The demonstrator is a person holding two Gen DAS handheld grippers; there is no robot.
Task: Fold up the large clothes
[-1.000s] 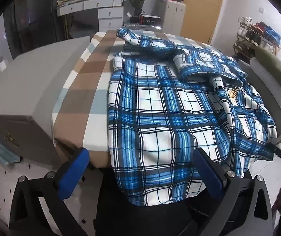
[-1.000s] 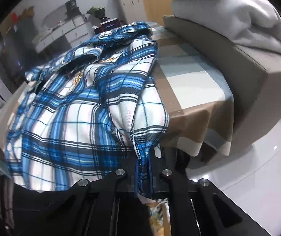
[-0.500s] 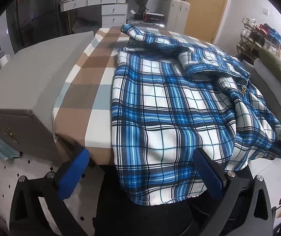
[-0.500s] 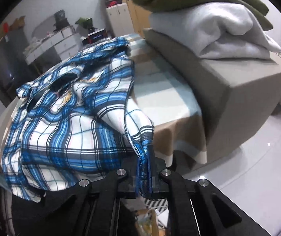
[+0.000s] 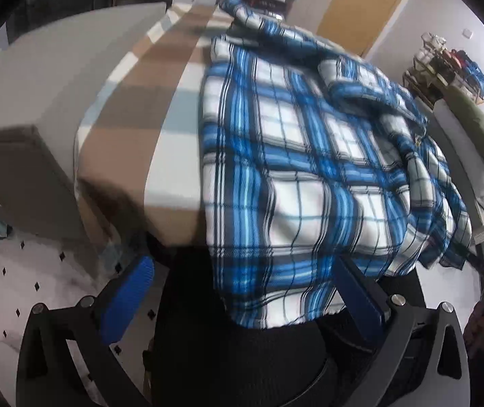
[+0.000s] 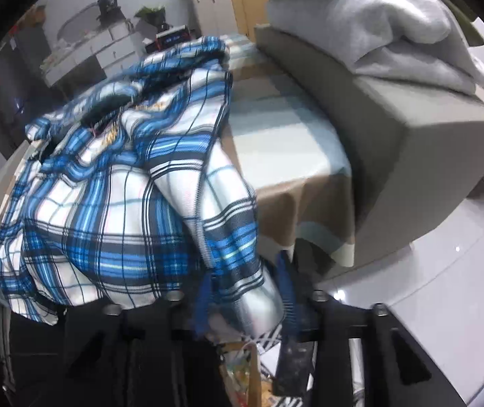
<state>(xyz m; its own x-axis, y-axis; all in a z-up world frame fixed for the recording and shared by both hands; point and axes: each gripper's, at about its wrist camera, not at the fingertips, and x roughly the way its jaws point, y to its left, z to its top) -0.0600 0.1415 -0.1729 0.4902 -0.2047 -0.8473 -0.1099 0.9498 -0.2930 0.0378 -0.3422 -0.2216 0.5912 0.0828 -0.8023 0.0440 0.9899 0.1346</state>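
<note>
Checked-cloth table: I see the plaid shirt spread from centre to 3 o'clock, hem overhanging the near edge at 6 o'clock, still rumpled; most folding, I judge, remains. Left gripper: fingers wide apart, holding nothing. Right gripper: fingers have just been opening, shirt corner loose between them.

Even indoor light, motion blur, fisheye vignette
</note>
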